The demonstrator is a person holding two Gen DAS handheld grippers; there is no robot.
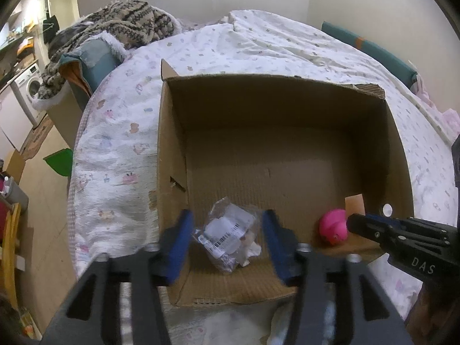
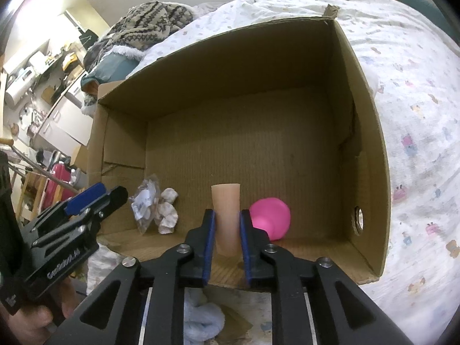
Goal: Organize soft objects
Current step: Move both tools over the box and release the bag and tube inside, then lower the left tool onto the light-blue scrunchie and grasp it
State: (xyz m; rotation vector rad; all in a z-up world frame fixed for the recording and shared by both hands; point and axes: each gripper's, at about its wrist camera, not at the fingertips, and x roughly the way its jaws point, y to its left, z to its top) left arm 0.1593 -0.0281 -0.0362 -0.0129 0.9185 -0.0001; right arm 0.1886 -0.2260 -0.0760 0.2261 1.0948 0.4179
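An open cardboard box (image 1: 287, 109) (image 2: 218, 66) lies on the bed. Inside near its front lie a clear plastic bag with white soft pieces (image 1: 227, 238) (image 2: 146, 204) and a pink soft toy (image 1: 335, 225) (image 2: 271, 218). My left gripper (image 1: 227, 238) is open, its blue pads either side of the bag above it, not touching. My right gripper (image 2: 227, 230) is shut on a beige soft piece (image 2: 226, 215) over the box's front edge, next to the pink toy. The right gripper also shows in the left wrist view (image 1: 353, 224), and the left gripper in the right wrist view (image 2: 115, 195).
The bed has a white patterned quilt (image 1: 120, 132) (image 2: 417, 115). A knitted blanket pile (image 1: 126, 26) lies at the far left. A light blue cloth (image 2: 201, 319) lies below the box front. A washing machine (image 1: 28, 86) and clutter stand at left.
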